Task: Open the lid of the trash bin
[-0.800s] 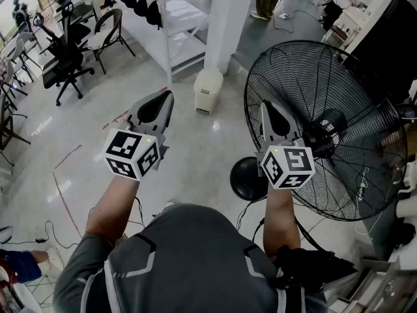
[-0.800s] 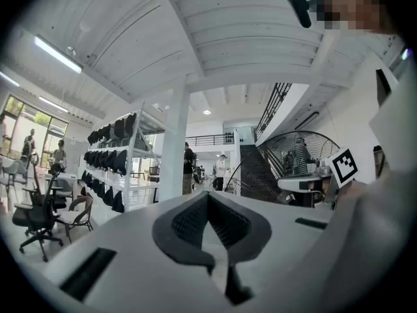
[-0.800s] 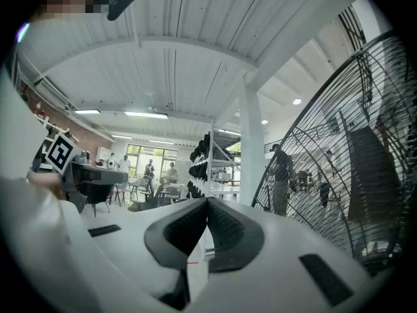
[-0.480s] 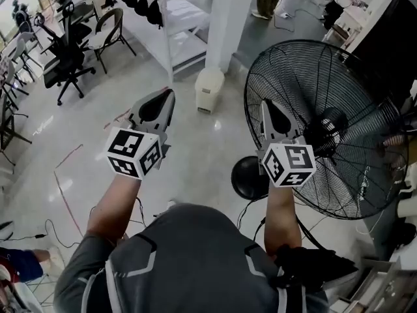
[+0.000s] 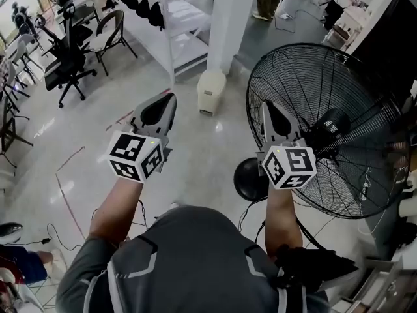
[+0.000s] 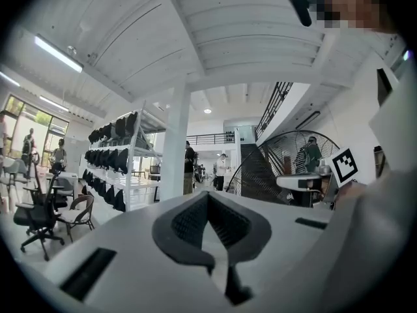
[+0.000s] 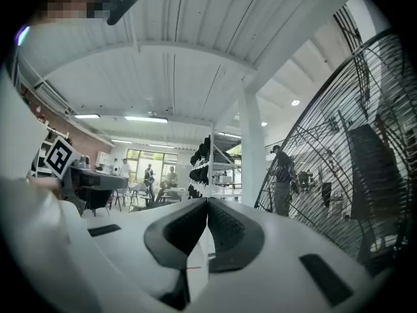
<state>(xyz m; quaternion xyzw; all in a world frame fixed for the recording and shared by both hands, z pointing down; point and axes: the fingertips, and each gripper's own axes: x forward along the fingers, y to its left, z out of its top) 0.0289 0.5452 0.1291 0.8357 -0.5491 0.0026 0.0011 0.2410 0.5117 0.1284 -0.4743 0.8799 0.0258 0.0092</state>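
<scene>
A small cream trash bin (image 5: pixel 211 91) with its lid down stands on the floor beside a white pillar (image 5: pixel 232 15), well ahead of both grippers. My left gripper (image 5: pixel 171 97) is held up at chest height, jaws shut with nothing between them, pointing toward the bin. My right gripper (image 5: pixel 266 104) is also raised, shut and empty, in front of a big black fan (image 5: pixel 326 129). In the left gripper view (image 6: pixel 207 194) and the right gripper view (image 7: pixel 207 203) the jaw tips meet; the bin is hidden there.
The fan's round base (image 5: pixel 251 178) sits on the floor just right of the path to the bin. White shelving (image 5: pixel 172 18) with dark items stands behind the bin. Office chairs (image 5: pixel 62 60) are at far left. Cables (image 5: pixel 58 237) lie on the floor.
The view has shifted slightly; both grippers and the bin sit a few pixels lower and to the right in the frame. Both grippers stay shut.
</scene>
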